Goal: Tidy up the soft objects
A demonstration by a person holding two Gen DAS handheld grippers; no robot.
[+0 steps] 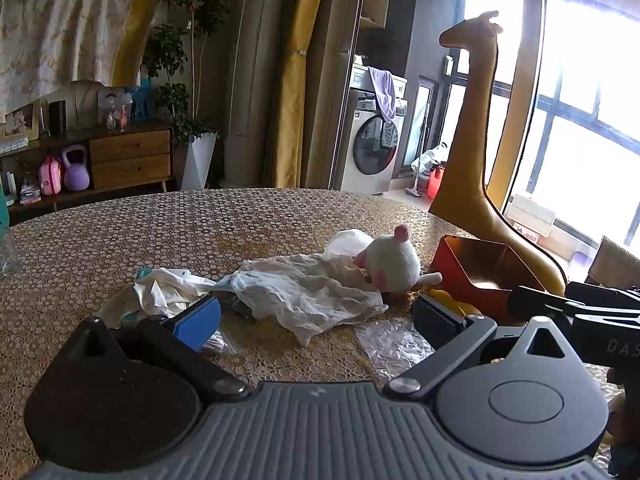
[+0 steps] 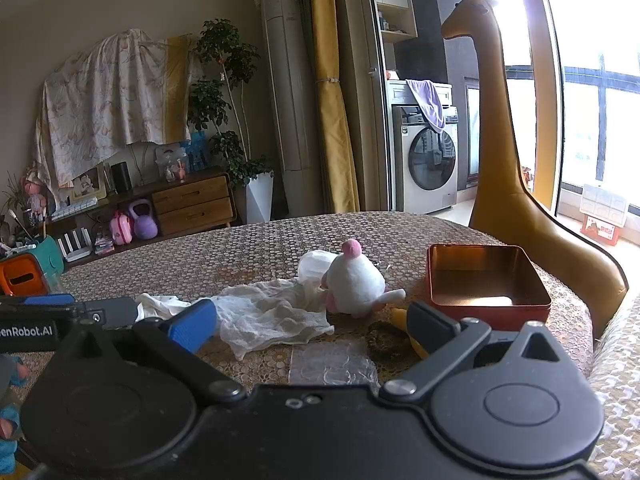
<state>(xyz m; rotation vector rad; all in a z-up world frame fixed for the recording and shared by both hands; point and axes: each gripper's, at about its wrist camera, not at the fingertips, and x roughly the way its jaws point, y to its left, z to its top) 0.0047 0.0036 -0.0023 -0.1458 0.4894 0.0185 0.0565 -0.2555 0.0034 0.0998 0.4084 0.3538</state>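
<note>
Right wrist: open right tongs (image 2: 316, 326) face plush toy (image 2: 356, 284) beside tin (image 2: 486, 300)

Open left tool (image 1: 316, 316) over white cloth (image 1: 312, 292)

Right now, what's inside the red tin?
Nothing visible: the red tin shows bare coppery floor and walls. Its near wall hides a strip of the floor, so that part is unknown.

I see a round white plush toy with a pink topknot (image 2: 356, 284) sitting upright beside an empty square red tin with a gold inside (image 2: 486, 284), its base touching a crumpled white gauze cloth (image 2: 272, 312) spread flat to its left
</note>
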